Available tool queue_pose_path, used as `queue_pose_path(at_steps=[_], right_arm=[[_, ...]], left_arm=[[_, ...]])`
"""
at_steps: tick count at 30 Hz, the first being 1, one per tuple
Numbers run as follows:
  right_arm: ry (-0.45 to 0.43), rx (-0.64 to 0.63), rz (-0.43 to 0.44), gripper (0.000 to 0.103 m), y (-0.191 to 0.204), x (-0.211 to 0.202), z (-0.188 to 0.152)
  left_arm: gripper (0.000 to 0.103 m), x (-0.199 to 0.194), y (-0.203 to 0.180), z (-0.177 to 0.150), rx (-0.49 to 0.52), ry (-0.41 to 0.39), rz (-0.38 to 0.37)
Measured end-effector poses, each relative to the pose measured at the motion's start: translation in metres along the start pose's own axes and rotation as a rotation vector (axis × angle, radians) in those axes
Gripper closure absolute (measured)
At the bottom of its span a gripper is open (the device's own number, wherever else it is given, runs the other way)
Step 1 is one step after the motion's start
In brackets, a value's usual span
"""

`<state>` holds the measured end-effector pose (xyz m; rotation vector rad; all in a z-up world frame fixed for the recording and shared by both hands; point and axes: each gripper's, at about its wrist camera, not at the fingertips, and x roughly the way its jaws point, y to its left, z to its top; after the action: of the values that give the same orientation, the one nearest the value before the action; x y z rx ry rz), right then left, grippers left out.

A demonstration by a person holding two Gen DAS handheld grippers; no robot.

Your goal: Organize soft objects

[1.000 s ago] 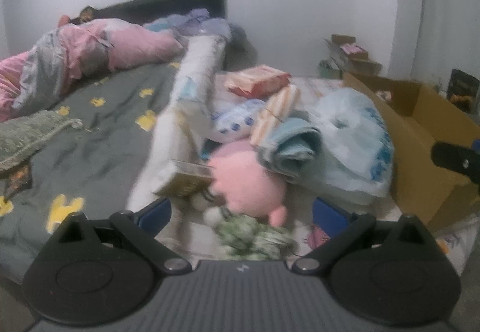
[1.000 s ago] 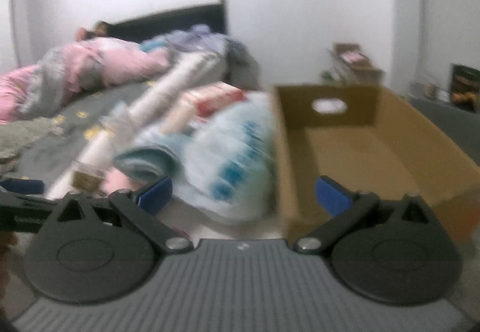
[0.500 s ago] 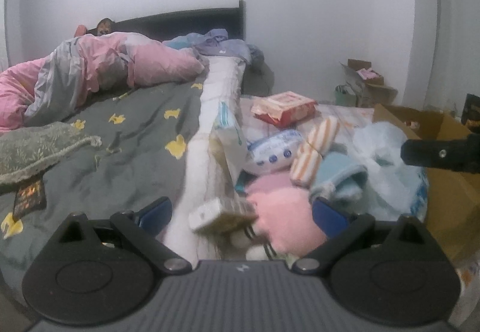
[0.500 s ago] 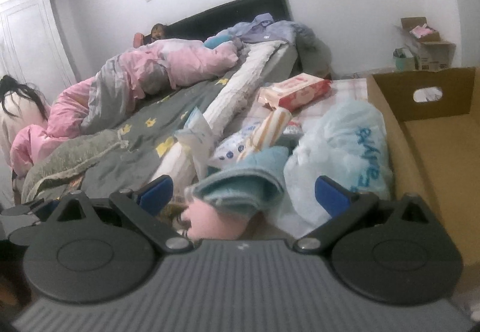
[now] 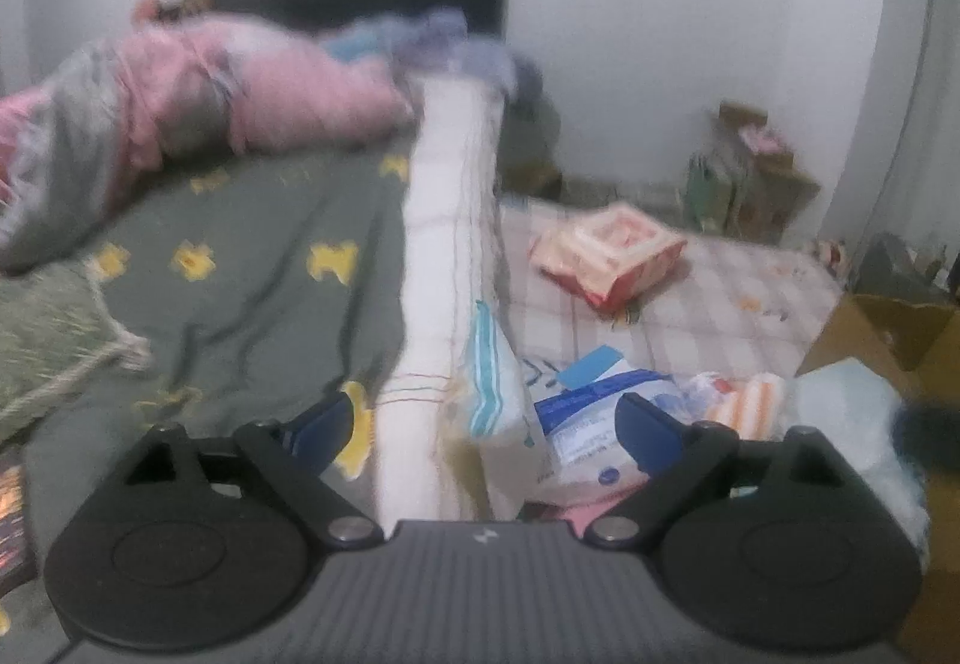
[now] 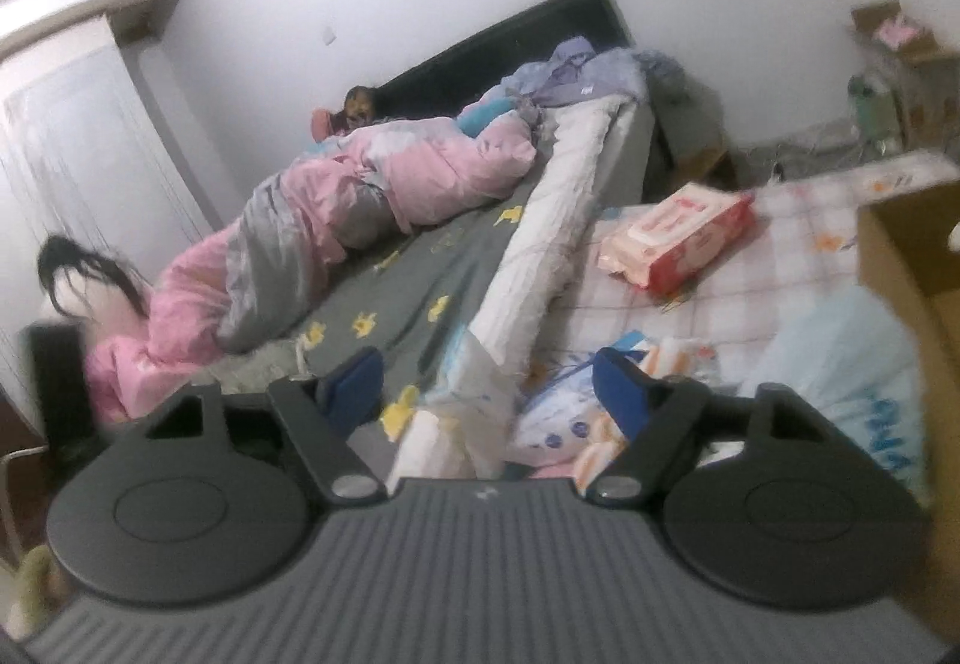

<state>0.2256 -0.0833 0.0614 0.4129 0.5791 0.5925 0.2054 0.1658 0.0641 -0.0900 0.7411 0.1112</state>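
Both claws hang released with nothing between their blue pads, though each has just been narrowing: the left claw point(image 5: 483, 421) and the right claw point(image 6: 489, 382) point over the long white rolled mattress edge point(image 5: 447, 244). Just right of that roll lies the heap of soft things: a blue-and-white plastic pack point(image 5: 591, 424), an orange-striped cloth roll point(image 5: 750, 403) and, farther back, a red-and-pink tissue pack point(image 6: 678, 235). A brown cardboard box point(image 6: 906, 244) stands right of the heap.

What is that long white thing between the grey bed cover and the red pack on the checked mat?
A rolled white quilt, seen best from the right wrist.
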Motion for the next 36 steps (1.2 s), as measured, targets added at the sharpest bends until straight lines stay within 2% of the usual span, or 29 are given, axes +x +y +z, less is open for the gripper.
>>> queue_pose_path(at_steps=[2,4,5,7,8,10,12,15,18,21,25,30,33,34,36], right_arm=[[0.022,0.013,0.006,0.026,-0.004,0.01,-0.006],[0.041,0.03,0.008,0.026,-0.01,0.017,-0.012],[0.049,0.039,0.007,0.026,-0.014,0.022,-0.015],[0.061,0.056,0.003,0.026,-0.022,0.027,-0.017],[0.062,0.062,-0.001,0.026,-0.026,0.028,-0.018],[0.063,0.07,-0.01,0.026,-0.034,0.027,-0.019],[0.063,0.078,-0.017,0.026,-0.04,0.027,-0.02],[0.064,0.09,-0.015,0.026,-0.045,0.023,-0.022],[0.049,0.09,-0.01,0.026,-0.047,0.014,-0.021],[0.026,0.082,0.002,0.026,-0.045,-0.003,-0.016],[-0.006,0.05,0.021,0.026,-0.038,-0.034,-0.017],[0.053,0.079,0.06,0.026,-0.039,-0.063,-0.039],[0.102,0.118,0.092,0.026,-0.041,-0.078,-0.061],[0.117,0.13,0.097,0.027,-0.042,-0.082,-0.069],[0.159,0.154,0.093,0.028,-0.045,-0.087,-0.088]], left_arm=[[0.017,0.035,0.003,0.01,-0.018,0.094,0.009],[0.035,0.07,0.004,0.013,-0.038,0.196,0.023],[0.036,0.081,0.006,0.011,-0.045,0.228,0.021],[0.048,0.094,0.007,0.008,-0.066,0.246,0.02],[0.049,0.095,0.007,0.008,-0.079,0.235,0.035],[0.063,0.093,0.008,0.006,-0.098,0.201,0.044],[0.07,0.089,0.008,0.005,-0.097,0.172,0.064],[0.074,0.068,0.007,0.009,-0.086,0.098,0.091],[0.074,0.029,-0.002,0.014,-0.023,-0.021,0.122],[0.074,-0.024,-0.013,0.007,0.044,-0.114,0.089],[0.074,-0.085,-0.032,-0.036,0.162,-0.156,0.021],[0.074,-0.117,-0.062,-0.119,0.288,-0.12,0.006],[0.074,-0.117,-0.084,-0.166,0.351,-0.113,0.036],[0.074,-0.115,-0.093,-0.181,0.384,-0.129,0.064],[0.073,-0.113,-0.115,-0.21,0.489,-0.213,0.146]])
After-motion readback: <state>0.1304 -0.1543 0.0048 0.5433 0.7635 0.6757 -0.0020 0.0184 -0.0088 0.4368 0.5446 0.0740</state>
